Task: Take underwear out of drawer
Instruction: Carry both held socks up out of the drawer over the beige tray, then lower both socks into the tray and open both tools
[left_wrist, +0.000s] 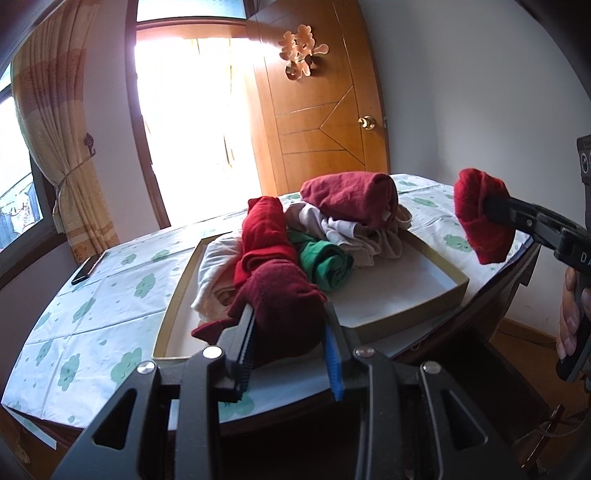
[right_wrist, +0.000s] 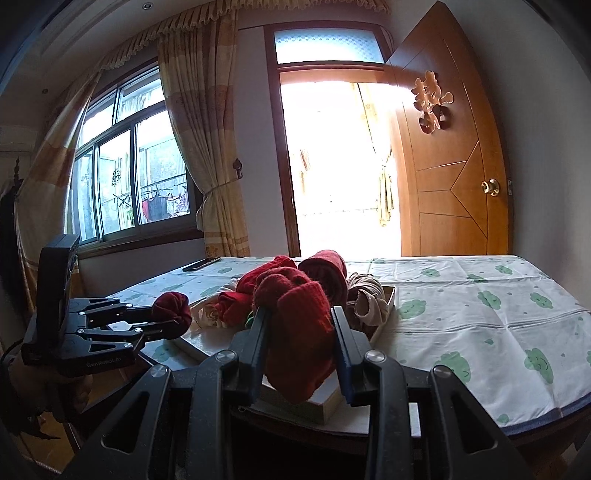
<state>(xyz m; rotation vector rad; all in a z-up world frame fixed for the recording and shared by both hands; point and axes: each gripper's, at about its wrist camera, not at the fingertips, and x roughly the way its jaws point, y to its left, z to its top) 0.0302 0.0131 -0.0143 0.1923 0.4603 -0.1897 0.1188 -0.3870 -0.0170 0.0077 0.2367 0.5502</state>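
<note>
Left gripper (left_wrist: 290, 314) jaws clamped on a dark red rolled underwear (left_wrist: 284, 306), lifted above the near edge of the shallow drawer tray (left_wrist: 424, 306). Right gripper (right_wrist: 301, 325) jaws pinched on a brighter red roll (right_wrist: 303, 328), held clear off the tray's right side.

Best handled by raising both rolls straight up before swinging sideways; keep grip firm, loose tails may drag on the pile (left_wrist: 347, 221) of red, green and white garments left inside.

Around: black phone (left_wrist: 86, 267) on far tabletop corner, well apart. Cloud-print tablecloth (right_wrist: 480, 314) bare to the right, likely drop zone. Open wooden door (left_wrist: 325, 103) behind.
</note>
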